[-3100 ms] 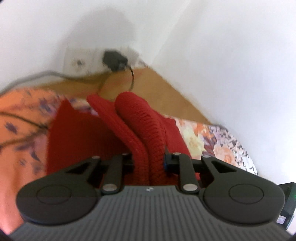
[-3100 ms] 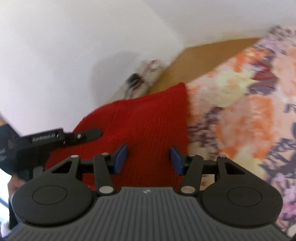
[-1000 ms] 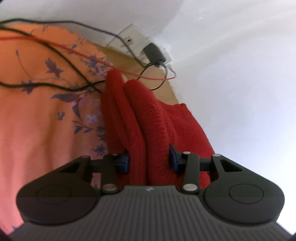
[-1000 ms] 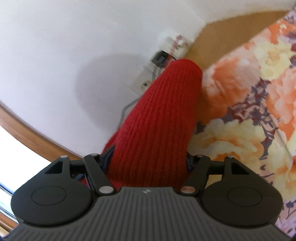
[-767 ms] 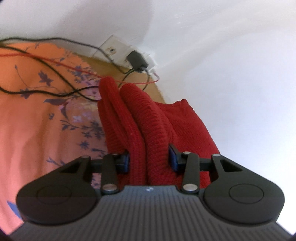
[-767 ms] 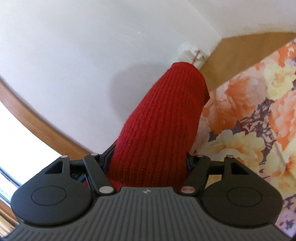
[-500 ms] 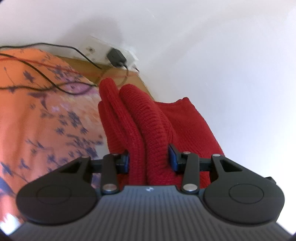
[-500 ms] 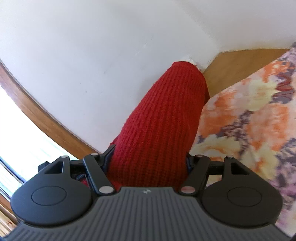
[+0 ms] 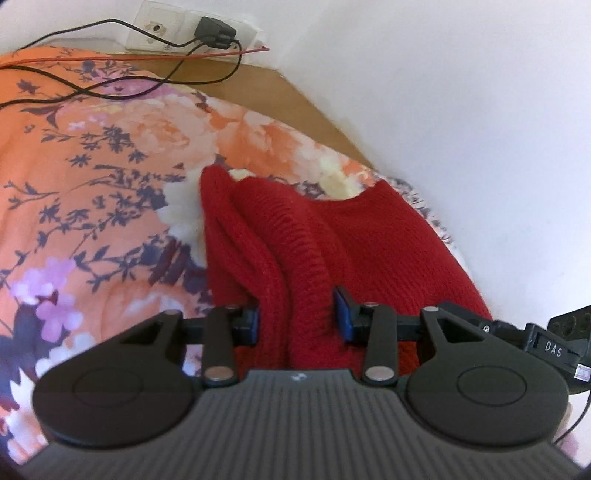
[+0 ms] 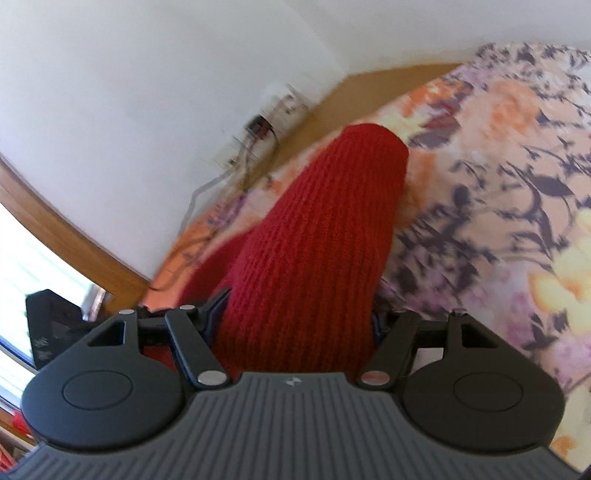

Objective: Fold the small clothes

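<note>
Red knit clamped by both tools; cables beyond.

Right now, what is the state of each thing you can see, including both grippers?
Left gripper: shut on the red knitted garment, bunched folds between its pads.
Right gripper: shut on the red knitted garment.
Red knitted garment: partly folded, far end lying on the floral bedsheet.
Floral bedsheet: spread flat.
Black charger: plugged into the wall socket.
</note>
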Motion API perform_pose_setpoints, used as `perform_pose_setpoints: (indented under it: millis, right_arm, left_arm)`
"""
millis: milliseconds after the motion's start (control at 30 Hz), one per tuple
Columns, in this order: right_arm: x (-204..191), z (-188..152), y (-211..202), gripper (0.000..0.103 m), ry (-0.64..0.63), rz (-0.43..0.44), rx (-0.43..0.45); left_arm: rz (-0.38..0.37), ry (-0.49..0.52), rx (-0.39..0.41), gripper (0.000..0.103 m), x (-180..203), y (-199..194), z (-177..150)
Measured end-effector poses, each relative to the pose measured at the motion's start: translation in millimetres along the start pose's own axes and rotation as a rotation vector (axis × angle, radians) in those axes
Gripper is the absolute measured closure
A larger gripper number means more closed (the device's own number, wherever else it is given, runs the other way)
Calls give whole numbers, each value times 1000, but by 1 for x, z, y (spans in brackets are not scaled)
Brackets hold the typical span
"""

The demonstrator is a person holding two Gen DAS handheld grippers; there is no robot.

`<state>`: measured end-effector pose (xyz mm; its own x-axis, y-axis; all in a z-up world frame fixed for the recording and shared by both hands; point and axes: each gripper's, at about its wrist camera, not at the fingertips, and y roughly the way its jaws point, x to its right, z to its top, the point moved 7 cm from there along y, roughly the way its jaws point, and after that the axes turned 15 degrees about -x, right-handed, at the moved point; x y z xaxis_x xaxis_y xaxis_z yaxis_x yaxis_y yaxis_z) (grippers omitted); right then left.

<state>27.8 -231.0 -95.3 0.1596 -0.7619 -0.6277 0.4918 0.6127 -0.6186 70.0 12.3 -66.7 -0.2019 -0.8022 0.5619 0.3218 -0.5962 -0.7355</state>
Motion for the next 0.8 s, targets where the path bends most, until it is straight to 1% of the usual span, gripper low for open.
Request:
perform_pose_setpoints:
  millis: [100,133,167,200,267,367,467,533,567,600,633,700,767,800]
  right_arm:
    - [14,-14,9,27,19,-32,-41]
    - [17,-13,16,25,20,-37,-44]
    - [19,-16,17,25,14,-35,-39]
    - [18,-17,17,24,5,-36,-38]
    - [15,-16,19,23,-7,-48,-41]
    - [9,-15,16,18,-33,-75,-40]
    - [3,-14,8,15,-59,-114,-33]
    - [-1,-15,-1,11,-81,-145,-22]
    - [-3,-16,-5,10,-98,-163,-11]
    - [-6,-17,-10,7,-120,-183,1]
    - [-10,-19,-16,5,-148,-204,15]
    - [-17,-23,-25,2,-197,-237,35]
    - [-23,-30,-33,1,-234,-265,47]
    - [-25,-33,-36,0,-246,-279,52]
  left_arm:
    - [18,-20,9,61,-4,2,-5]
    - [20,-32,11,61,-6,3,-7]
    - [22,-44,16,58,-7,3,-8]
    - [33,-54,24,53,-9,4,-9]
    - [88,-66,43,47,-10,3,-11]
    - [138,-76,59,47,-6,-6,-14]
    - [174,-83,60,49,1,-18,-19]
    - [213,-85,60,47,7,-26,-23]
    - [234,-81,64,44,10,-30,-25]
    - [252,-76,68,38,14,-35,-28]
    - [271,-70,75,34,18,-39,-31]
    - [306,-52,96,23,27,-45,-35]
    - [348,-38,114,20,33,-48,-39]
    - [366,-32,121,20,36,-49,-41]
